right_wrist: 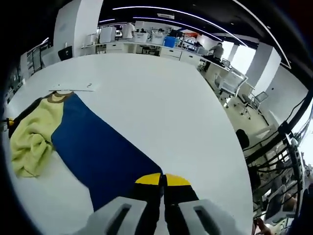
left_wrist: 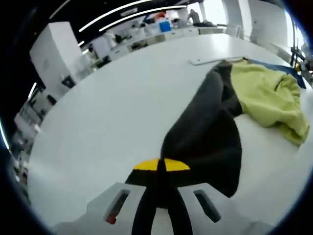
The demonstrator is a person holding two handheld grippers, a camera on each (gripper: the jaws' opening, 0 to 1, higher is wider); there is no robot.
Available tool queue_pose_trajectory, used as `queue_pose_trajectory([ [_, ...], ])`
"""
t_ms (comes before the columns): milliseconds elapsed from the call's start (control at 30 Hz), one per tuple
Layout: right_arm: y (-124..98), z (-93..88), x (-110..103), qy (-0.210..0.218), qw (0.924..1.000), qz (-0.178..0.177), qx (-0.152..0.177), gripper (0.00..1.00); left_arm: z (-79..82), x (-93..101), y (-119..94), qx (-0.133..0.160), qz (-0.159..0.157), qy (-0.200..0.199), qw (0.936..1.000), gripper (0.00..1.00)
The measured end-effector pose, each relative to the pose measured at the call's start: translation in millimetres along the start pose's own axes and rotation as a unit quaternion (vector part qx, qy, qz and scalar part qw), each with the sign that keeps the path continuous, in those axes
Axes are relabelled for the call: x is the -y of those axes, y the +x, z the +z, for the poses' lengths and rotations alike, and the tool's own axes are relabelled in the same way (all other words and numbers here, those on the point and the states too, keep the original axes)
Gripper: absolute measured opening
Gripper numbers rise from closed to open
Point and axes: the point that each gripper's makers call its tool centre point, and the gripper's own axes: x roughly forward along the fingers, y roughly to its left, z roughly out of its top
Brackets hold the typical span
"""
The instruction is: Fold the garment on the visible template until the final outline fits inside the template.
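On the white worktop (left_wrist: pixel 98 122) the garment (left_wrist: pixel 230 112) lies crumpled beside the blue template (right_wrist: pixel 98 152), the left tongs (left_wrist: pixel 161 166) clenched on its dark edge, the right tongs (right_wrist: pixel 163 180) clenched at the template's corner, apparently to spread it.

Broad bare white table (left_wrist: pixel 112 112) left of the garment (left_wrist: pixel 215 127), nothing standing there.

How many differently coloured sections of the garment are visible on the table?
3. A dark grey section runs to the left claw; a blue section runs to the right claw; a bunched yellow-green section lies between. More may be hidden in folds.
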Motion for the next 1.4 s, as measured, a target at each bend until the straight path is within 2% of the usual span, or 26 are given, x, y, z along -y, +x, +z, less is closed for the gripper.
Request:
queue_pose_trajectory([
  [300,9.2,-0.8,3.1,0.005,1.0000,0.004,-0.003,0.00,3.8,-13.1,6.9,0.000,0.007,0.007,0.9999,0.00],
  [500,10.5,1.6,4.9,0.006,1.0000,0.005,0.002,0.00,4.1,-24.1,7.5,-0.001,0.016,-0.023,0.9996,0.00],
  [567,10.7,2.0,4.6,0.004,1.0000,0.006,0.002,0.00,2.4,-25.3,7.8,-0.007,0.019,-0.019,0.9996,0.00],
  [700,9.1,3.3,2.3,0.019,0.9997,0.012,0.009,0.00,1.7,-23.3,4.4,-0.008,0.016,-0.017,0.9997,0.09],
  [767,5.7,5.5,2.0,0.021,0.9996,0.011,0.017,0.01,4.6,-21.5,1.1,0.000,0.012,-0.015,0.9998,0.13],
  [900,-2.9,11.3,-1.2,0.039,0.9986,0.016,0.031,0.08,11.8,-19.8,-5.8,0.015,0.008,-0.009,0.9998,0.21],
  [1033,-12.4,18.1,-17.5,0.053,0.9962,0.048,0.050,0.23,23.2,-12.8,-16.0,0.039,-0.004,-0.019,0.9991,0.32],
  [1167,-23.1,24.0,-29.1,0.040,0.9950,0.062,0.067,0.33,28.7,-4.4,-25.1,0.047,-0.006,-0.004,0.9989,0.47],
  [1300,-37.4,31.0,-50.9,0.051,0.9895,0.105,0.086,0.47,31.8,2.4,-33.5,0.056,-0.012,-0.006,0.9983,0.52],
  [1400,-47.5,31.4,-62.6,0.039,0.9875,0.122,0.092,0.50,34.7,10.1,-40.9,0.066,-0.021,-0.003,0.9976,0.59],
])
